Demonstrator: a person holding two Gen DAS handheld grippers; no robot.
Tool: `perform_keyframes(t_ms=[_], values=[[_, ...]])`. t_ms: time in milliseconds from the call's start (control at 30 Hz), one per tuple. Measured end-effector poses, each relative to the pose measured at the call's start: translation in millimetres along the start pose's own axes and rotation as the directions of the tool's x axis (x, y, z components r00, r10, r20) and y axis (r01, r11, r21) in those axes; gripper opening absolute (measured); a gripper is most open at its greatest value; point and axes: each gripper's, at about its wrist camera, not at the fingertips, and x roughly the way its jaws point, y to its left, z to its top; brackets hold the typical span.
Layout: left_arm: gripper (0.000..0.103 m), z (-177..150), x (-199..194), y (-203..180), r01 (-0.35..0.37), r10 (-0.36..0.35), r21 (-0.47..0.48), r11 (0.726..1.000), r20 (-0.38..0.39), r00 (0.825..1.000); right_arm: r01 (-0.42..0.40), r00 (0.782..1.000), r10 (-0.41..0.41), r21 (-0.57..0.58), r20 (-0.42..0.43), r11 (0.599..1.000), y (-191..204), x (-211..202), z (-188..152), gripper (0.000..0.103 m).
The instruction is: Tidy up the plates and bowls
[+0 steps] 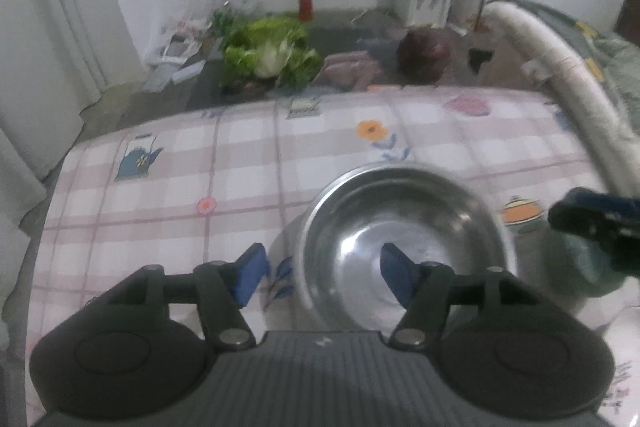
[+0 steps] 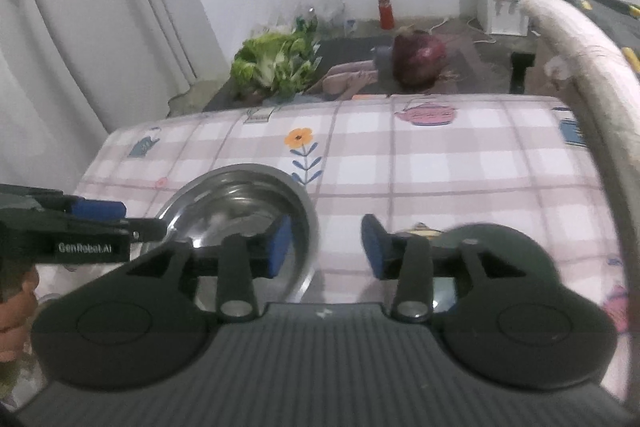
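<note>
Steel bowl (image 1: 404, 243) sits upright on the checked counter (image 1: 160, 187), near its front edge. My left tool (image 1: 320, 273) hangs over the bowl's left rim, jaws spread, one pad outside, one above the inside, pinching nothing. My right tool (image 2: 324, 247) straddles the bowl's right rim, jaws apart, empty. Lettuce (image 1: 272, 53) lies on the floor beyond the bowl.

The far half of the table (image 2: 440, 163) is bare cloth, so a gripper can pass there freely. The near middle is taken by the steel bowl (image 1: 404, 239) (its rim stands up). At the right edge the padded rail (image 2: 592, 67) curves along and blocks that side.
</note>
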Motion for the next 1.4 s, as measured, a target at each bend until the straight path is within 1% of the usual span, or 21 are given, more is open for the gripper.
perform_keyframes(t_ms=[133, 200, 267, 300, 367, 433, 500, 600, 700, 767, 867, 900, 933, 967, 1000, 1033, 1067, 1100, 1167, 1333, 1400], values=[[0.068, 3.2, -16.4, -17.6, 0.053, -0.054, 0.039, 0.998, 0.023, 0.998, 0.028, 0.999, -0.029, 0.036, 0.025, 0.999, -25.2, -36.0, -11.7, 0.047], [0.072, 5.3, -25.2, -30.0, 0.096, -0.099, 0.076, 0.992, 0.04, 0.994, 0.048, 0.998, -0.05, 0.059, 0.034, 0.997, -40.3, -52.6, -17.0, 0.047], [0.08, 5.6, -32.8, -43.6, 0.141, -0.148, 0.11, 0.984, 0.058, 0.987, 0.075, 0.996, -0.079, 0.077, 0.045, 0.994, -56.2, -67.9, -21.6, 0.047], [0.081, 6.3, -35.7, -52.0, 0.165, -0.173, 0.126, 0.978, 0.06, 0.983, 0.087, 0.995, -0.091, 0.085, 0.05, 0.993, -63.1, -73.8, -23.6, 0.047], [0.083, 6.6, -37.9, -69.3, 0.206, -0.215, 0.148, 0.967, 0.05, 0.975, 0.104, 0.992, -0.111, 0.109, 0.058, 0.989, -79.8, -86.1, -28.3, 0.047], [0.083, 8.5, -34.2, -87.7, 0.243, -0.25, 0.154, 0.958, 0.024, 0.968, 0.116, 0.991, -0.124, 0.134, 0.058, 0.984, -94.4, -92.3, -32.0, 0.047], [0.083, 8.2, -28.5, -103.7, 0.267, -0.27, 0.147, 0.952, 0.005, 0.963, 0.116, 0.991, -0.125, 0.156, 0.049, 0.981, -107.6, -94.2, -35.5, 0.047], [0.082, 7.9, -15.4, -128.3, 0.282, -0.281, 0.149, 0.948, -0.027, 0.959, 0.102, 0.994, -0.109, 0.178, 0.029, 0.979, -120.3, -89.9, -39.8, 0.047], [0.076, 6.4, -0.7, -146.9, 0.293, -0.284, 0.148, 0.945, -0.078, 0.956, 0.075, 0.997, -0.078, 0.21, 0.007, 0.975, -130.1, -80.0, -43.7, 0.047], [0.07, 4.6, 9.8, -156.6, 0.289, -0.274, 0.139, 0.947, -0.117, 0.955, 0.06, 0.998, -0.061, 0.226, -0.001, 0.972, -134.9, -73.3, -44.9, 0.047], [0.064, 2.0, 22.0, -162.8, 0.28, -0.261, 0.117, 0.953, -0.151, 0.953, 0.039, 0.999, -0.037, 0.248, -0.01, 0.968, -139.9, -63.2, -45.6, 0.047], [0.063, 1.0, 25.5, -163.8, 0.276, -0.257, 0.107, 0.955, -0.16, 0.953, 0.03, 1.0, -0.027, 0.257, -0.014, 0.966, -141.9, -60.0, -45.7, 0.046], [0.06, 0.5, 28.5, -164.1, 0.273, -0.255, 0.098, 0.957, -0.17, 0.952, 0.022, 1.0, -0.017, 0.264, -0.019, 0.964, -144.0, -56.4, -45.2, 0.045], [0.055, 0.2, 31.6, -165.3, 0.271, -0.252, 0.09, 0.959, -0.178, 0.951, 0.019, 1.0, -0.012, 0.27, -0.026, 0.963, -145.9, -51.9, -45.5, 0.045], [0.052, -0.2, 35.3, -166.6, 0.267, -0.249, 0.08, 0.96, -0.189, 0.95, 0.017, 0.999, -0.009, 0.274, -0.032, 0.961, -147.7, -48.1, -45.6, 0.043], [0.047, -0.1, 37.8, -167.3, 0.266, -0.248, 0.073, 0.961, -0.198, 0.948, 0.014, 0.999, -0.003, 0.28, -0.038, 0.96, -149.3, -44.6, -45.8, 0.039], [0.041, -0.1, 39.8, -168.4, 0.265, -0.247, 0.068, 0.962, -0.204, 0.947, 0.009, 0.999, 0.004, 0.287, -0.044, 0.958, -151.3, -41.0, -46.2, 0.036], [0.037, 0.3, 41.3, -169.4, 0.266, -0.247, 0.064, 0.962, -0.21, 0.946, 0.003, 0.999, 0.012, 0.295, -0.049, 0.956, -153.3, -38.0, -46.8, 0.033], [0.023, 0.9, 44.1, -171.5, 0.264, -0.246, 0.057, 0.963, -0.22, 0.944, -0.007, 0.998, 0.025, 0.302, -0.055, 0.953, -155.3, -32.8, -47.2, 0.028], [0.02, 2.0, 45.7, -175.3, 0.232, -0.217, 0.044, 0.972, -0.221, 0.951, -0.03, 0.997, 0.052, 0.304, -0.064, 0.952, -156.0, -24.1, -45.9, 0.011], [0.019, 1.6, 44.8, -175.8, 0.227, -0.212, 0.043, 0.973, -0.222, 0.952, -0.034, 0.996, 0.056, 0.301, -0.065, 0.953, -155.2, -23.1, -46.0, 0.01]])
